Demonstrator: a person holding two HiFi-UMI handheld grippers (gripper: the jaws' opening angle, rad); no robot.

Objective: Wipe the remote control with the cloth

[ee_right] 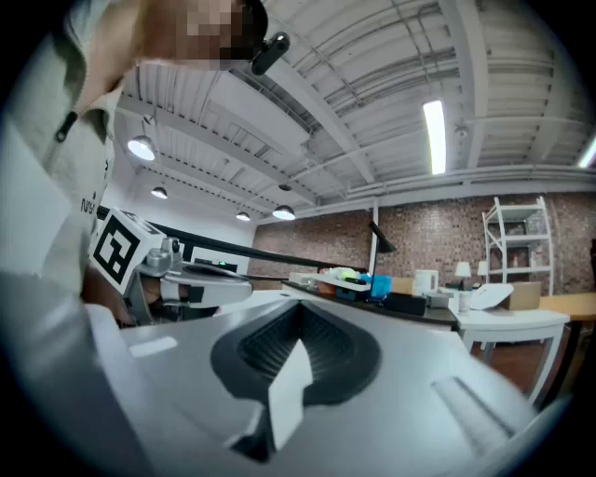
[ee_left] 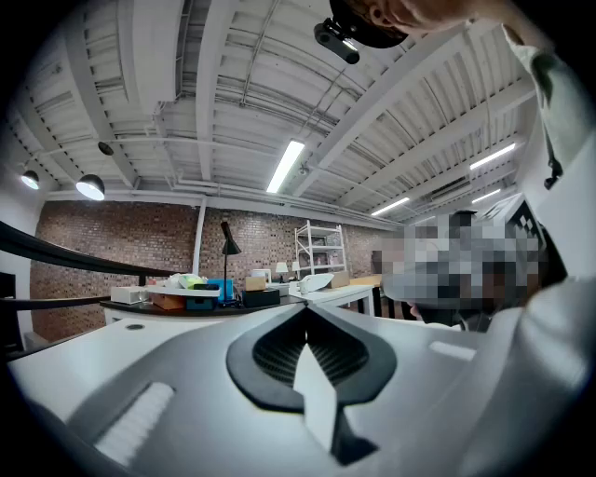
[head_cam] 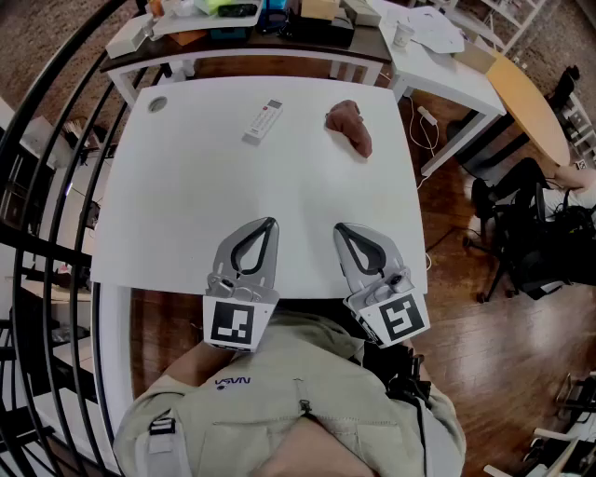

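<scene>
A white remote control (head_cam: pixel 264 120) lies at the far middle of the white table (head_cam: pixel 186 214), angled slightly. To its right a crumpled reddish-brown cloth (head_cam: pixel 350 127) rests on the tabletop. My left gripper (head_cam: pixel 271 223) and right gripper (head_cam: pixel 339 226) lie at the table's near edge, side by side, both shut with nothing between the jaws, far from the remote and the cloth. In the left gripper view the left gripper (ee_left: pixel 305 306) has its jaws pressed together; in the right gripper view the right gripper (ee_right: pixel 300 303) looks the same. Neither gripper view shows the remote or the cloth.
A dark shelf with several boxes and bins (head_cam: pixel 251 19) runs behind the table. A second white table (head_cam: pixel 438 47) stands at the back right, with a black office chair (head_cam: pixel 531 233) on the wood floor. A black railing (head_cam: pixel 37 140) curves along the left.
</scene>
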